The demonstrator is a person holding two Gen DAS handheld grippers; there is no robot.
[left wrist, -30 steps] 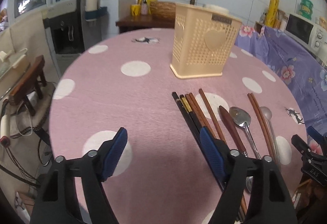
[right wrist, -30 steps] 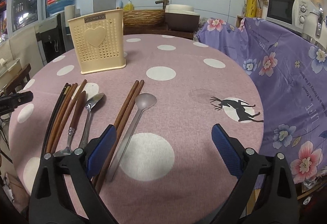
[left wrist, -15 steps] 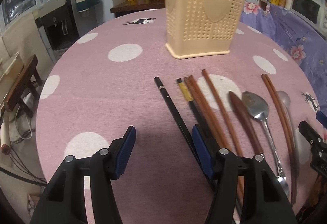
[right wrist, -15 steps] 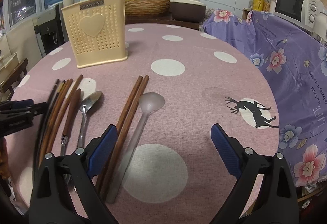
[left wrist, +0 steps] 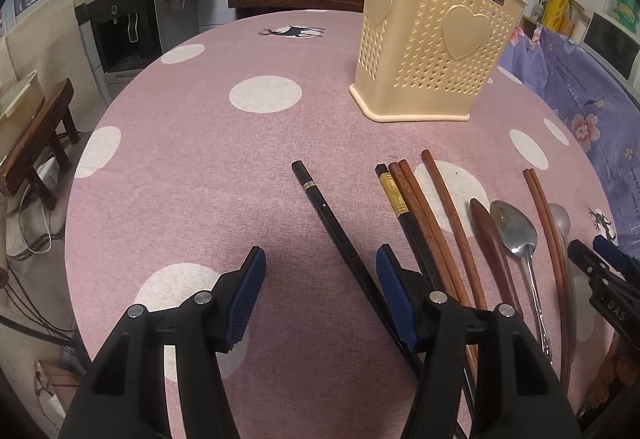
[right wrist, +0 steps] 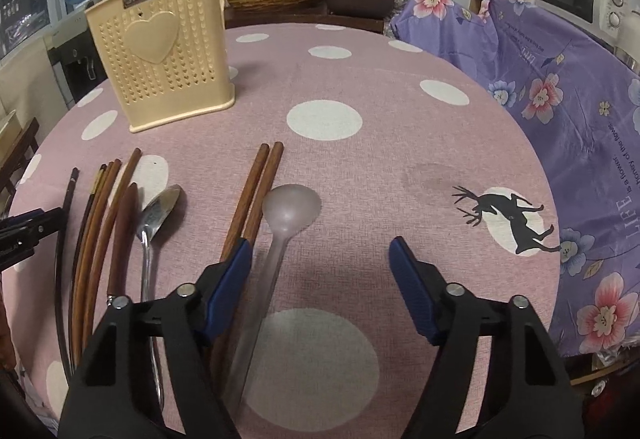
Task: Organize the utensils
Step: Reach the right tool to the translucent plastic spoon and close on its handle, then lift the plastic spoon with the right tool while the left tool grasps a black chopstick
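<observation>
On the pink spotted counter (left wrist: 200, 167), in the left wrist view, the left gripper (left wrist: 320, 295) hangs low with its jaws apart. A black chopstick (left wrist: 332, 227) lies between them, but the blue pads do not touch it. Just to the right lie another black chopstick with a gold band (left wrist: 394, 195), some brown chopsticks (left wrist: 436, 215), a brown wooden handle (left wrist: 490, 235), a metal spoon (left wrist: 516, 235) and two more brown chopsticks (left wrist: 546, 223). The cream basket (left wrist: 432, 51) stands upright farther back. The tip of the right gripper (left wrist: 600, 271) shows at the right edge.

In the right wrist view, the right gripper (right wrist: 320, 279) has its jaws closing. A see-through spoon (right wrist: 280, 239) lies between them on the counter (right wrist: 400, 143), near the left pad, and the pads do not press it. A pair of brown chopsticks (right wrist: 256, 187) lies just beside that spoon. The metal spoon (right wrist: 156, 215) and the other chopsticks lie farther left. The cream basket (right wrist: 168, 59) stands behind them.
</observation>
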